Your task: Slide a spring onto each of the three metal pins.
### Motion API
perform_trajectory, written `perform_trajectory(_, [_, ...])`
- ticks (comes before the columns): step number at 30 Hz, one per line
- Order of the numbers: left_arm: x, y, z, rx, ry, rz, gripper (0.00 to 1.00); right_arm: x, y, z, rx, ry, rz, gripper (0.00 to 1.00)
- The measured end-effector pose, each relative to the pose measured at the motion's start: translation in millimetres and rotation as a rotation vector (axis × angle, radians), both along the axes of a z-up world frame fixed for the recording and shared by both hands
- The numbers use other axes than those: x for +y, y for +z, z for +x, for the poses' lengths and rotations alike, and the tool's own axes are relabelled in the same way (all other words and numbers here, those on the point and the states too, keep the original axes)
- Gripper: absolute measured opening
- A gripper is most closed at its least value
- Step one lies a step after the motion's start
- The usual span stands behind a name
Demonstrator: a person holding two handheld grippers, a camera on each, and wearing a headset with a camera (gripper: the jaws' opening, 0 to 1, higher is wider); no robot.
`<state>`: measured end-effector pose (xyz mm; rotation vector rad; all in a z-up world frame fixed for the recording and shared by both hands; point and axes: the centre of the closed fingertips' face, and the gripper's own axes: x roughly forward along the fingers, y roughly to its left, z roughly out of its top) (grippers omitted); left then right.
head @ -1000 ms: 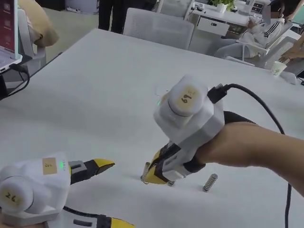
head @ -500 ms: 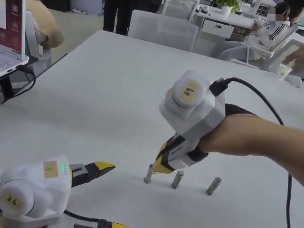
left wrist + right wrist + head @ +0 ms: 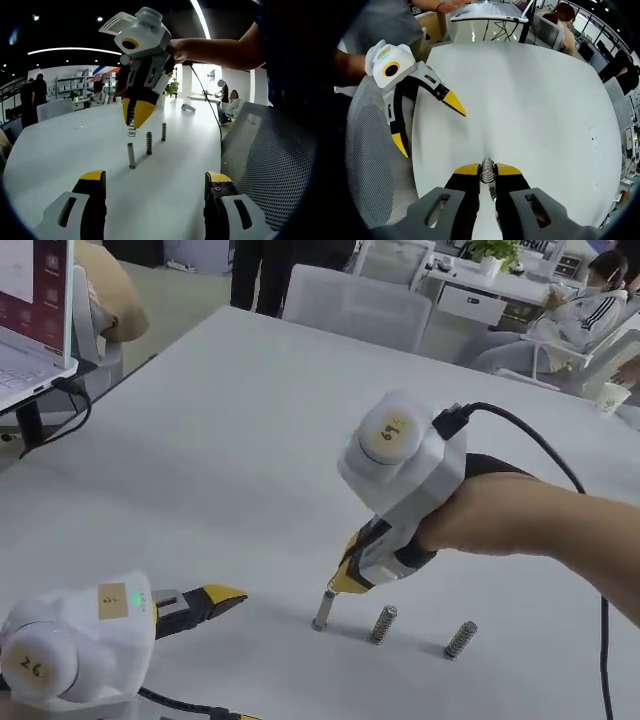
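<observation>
Right tool [image 3: 487,176] clenched on spring [image 3: 131,129], above bare pin [image 3: 131,156]. Left tool [image 3: 155,176] released, near pin. Risk of snagging coil or tipping pin if lowered off-axis.

White table [image 3: 220,440], matte. Open laptop [image 3: 35,310] far left, beside the table edge. Pale chair [image 3: 355,305] at the far table edge; legs of a standing person [image 3: 262,275] behind it. Paper cup [image 3: 612,397] far right. Seated person [image 3: 590,305] far right, beyond the cup. Green plant [image 3: 490,248] on a far desk. Grey mesh chair [image 3: 270,160] near the table in the left gripper view
</observation>
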<state>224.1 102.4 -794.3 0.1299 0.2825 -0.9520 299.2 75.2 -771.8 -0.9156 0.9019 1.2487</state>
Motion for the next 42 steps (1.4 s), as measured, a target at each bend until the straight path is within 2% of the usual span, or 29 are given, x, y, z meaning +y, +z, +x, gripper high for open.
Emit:
perform_trajectory(10, [2.1, 2.2, 1.7, -0.004, 0.009, -0.004, 0.77, -2.8, -14.7, 6.5, 0.013, -0.003, -0.044, 0.08])
perform_trajectory(23, [1.7, 1.6, -0.3, 0.002, 0.009, 0.002, 0.76, -3.2, -19.2, 3.5, 0.027, 0.0, -0.057, 0.08])
perform_trajectory(35, [1.3, 1.7, -0.1, 0.003, 0.011, 0.005, 0.75, -2.7, -39.6, 4.1, 0.055, -0.008, -0.079, 0.08])
perform_trajectory(42, [2.8, 1.9, 0.8, 0.004, 0.015, 0.007, 0.74, -1.7, -50.5, 2.4, 0.069, -0.017, -0.074, 0.08])
